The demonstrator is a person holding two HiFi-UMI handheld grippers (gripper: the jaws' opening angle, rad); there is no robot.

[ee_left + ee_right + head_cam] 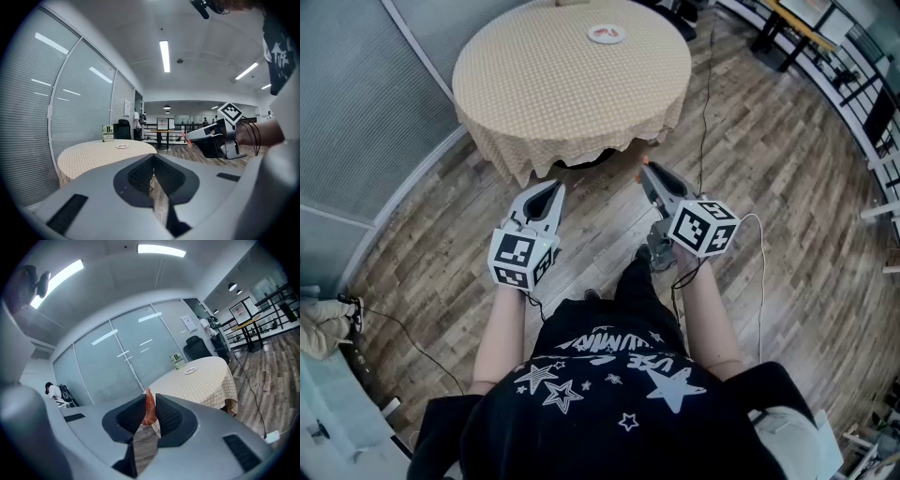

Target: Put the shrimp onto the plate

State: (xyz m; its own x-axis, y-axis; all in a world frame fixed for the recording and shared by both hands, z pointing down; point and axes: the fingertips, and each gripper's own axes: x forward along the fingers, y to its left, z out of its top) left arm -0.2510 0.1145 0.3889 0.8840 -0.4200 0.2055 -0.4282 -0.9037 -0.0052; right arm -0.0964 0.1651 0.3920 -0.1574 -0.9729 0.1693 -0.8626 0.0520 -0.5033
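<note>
An orange shrimp (149, 408) sticks up between the jaws of my right gripper (149, 401), which is shut on it. In the head view the shrimp (645, 161) shows as a small orange tip at the right gripper (645, 170), just short of the table's near edge. A small white plate (607, 34) lies on the far side of the round table (553, 84) with its checked cloth. My left gripper (555, 187) hangs beside the right one, shut with nothing in it. The plate (122, 146) also appears in the left gripper view, and as plate (190, 371) in the right gripper view.
A green number card (108, 132) stands on the table behind the plate. A glass wall with blinds (356, 112) runs along the left. A cable (705, 103) trails over the wooden floor right of the table. Desks (806, 33) stand at the far right.
</note>
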